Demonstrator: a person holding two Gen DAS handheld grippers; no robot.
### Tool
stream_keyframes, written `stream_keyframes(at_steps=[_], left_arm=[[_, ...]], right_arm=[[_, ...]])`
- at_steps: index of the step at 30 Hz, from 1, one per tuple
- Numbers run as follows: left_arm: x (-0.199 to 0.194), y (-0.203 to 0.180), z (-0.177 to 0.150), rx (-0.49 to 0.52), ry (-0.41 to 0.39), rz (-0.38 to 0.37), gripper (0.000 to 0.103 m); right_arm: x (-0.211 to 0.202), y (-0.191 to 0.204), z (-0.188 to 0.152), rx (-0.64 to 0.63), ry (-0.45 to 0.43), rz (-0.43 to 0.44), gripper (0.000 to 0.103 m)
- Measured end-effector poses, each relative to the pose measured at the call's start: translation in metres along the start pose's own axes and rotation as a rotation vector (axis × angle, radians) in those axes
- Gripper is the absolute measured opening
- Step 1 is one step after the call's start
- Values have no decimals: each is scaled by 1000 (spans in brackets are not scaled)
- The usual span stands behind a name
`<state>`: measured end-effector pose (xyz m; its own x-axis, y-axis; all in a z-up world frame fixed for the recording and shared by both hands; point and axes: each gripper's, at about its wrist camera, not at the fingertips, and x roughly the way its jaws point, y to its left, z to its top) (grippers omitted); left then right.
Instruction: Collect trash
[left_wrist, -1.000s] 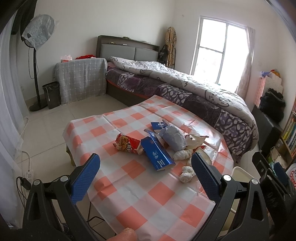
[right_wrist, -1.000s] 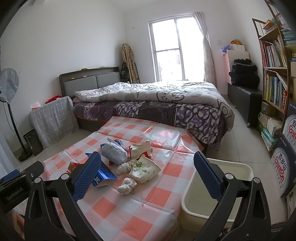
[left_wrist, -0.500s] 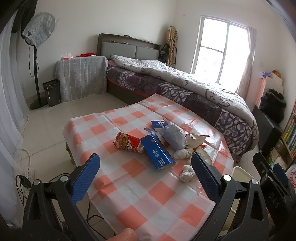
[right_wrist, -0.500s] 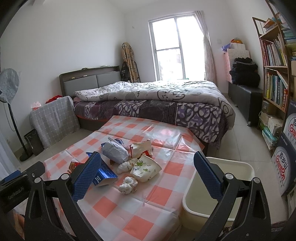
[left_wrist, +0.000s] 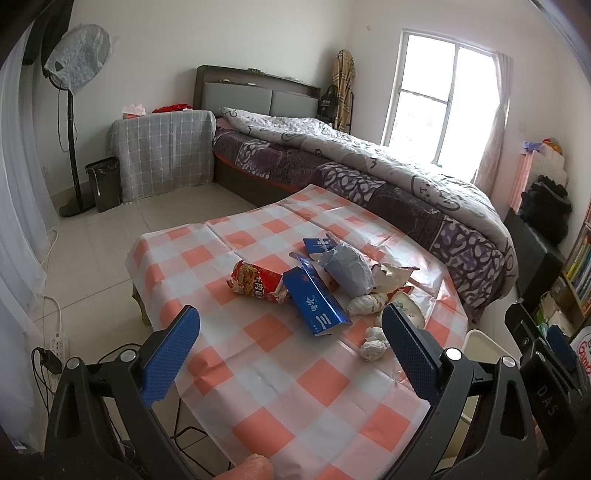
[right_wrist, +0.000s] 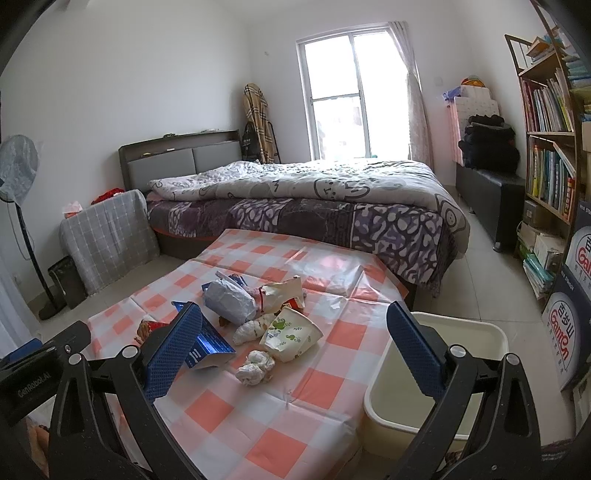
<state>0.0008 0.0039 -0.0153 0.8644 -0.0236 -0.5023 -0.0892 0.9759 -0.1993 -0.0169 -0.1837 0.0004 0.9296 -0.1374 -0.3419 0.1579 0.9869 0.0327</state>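
A heap of trash lies on the checked table (left_wrist: 258, 369): a red snack wrapper (left_wrist: 255, 282), a blue carton (left_wrist: 316, 304), a grey-blue bag (left_wrist: 349, 267), a paper cup (right_wrist: 291, 334) and crumpled tissue (right_wrist: 255, 367). My left gripper (left_wrist: 290, 350) is open and empty, held above the table's near part. My right gripper (right_wrist: 293, 349) is open and empty, short of the heap. A cream bin (right_wrist: 436, 373) stands on the floor right of the table.
A bed (right_wrist: 332, 206) runs along the table's far side. A bookshelf (right_wrist: 550, 147) and boxes line the right wall. A fan (left_wrist: 74, 122) and a small dark bin (left_wrist: 103, 182) stand at the far left.
Both grippers have crept slightly forward toward the heap. Nothing on the table has moved.
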Motion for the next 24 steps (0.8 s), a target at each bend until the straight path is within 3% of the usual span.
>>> stream_keyframes(at_steps=[5,9,10,17,21,22,24], left_arm=[[3,4,-10,31,10,29,96],[4,10,-10,-106,34,-32,96],[6,12,-8,-147,16,-61,96],[-3,34,0,-183,-75,-69,96],[2,45,3,-212,24,-34,96],[8,44,1,-218,101,-10,96],[15,45,2,-234,158,-25,96]], right_arm=[[-1,4,-5,3,11,6,96],[-1,4,-5,12,19,15,96],[0,2,-2,19,21,19,96],[3,5,3,35,55,24,96],[0,5,17,35,47,25,96],[-1,7,22,36,47,29,96],[-1,8,32,39,50,35,96]])
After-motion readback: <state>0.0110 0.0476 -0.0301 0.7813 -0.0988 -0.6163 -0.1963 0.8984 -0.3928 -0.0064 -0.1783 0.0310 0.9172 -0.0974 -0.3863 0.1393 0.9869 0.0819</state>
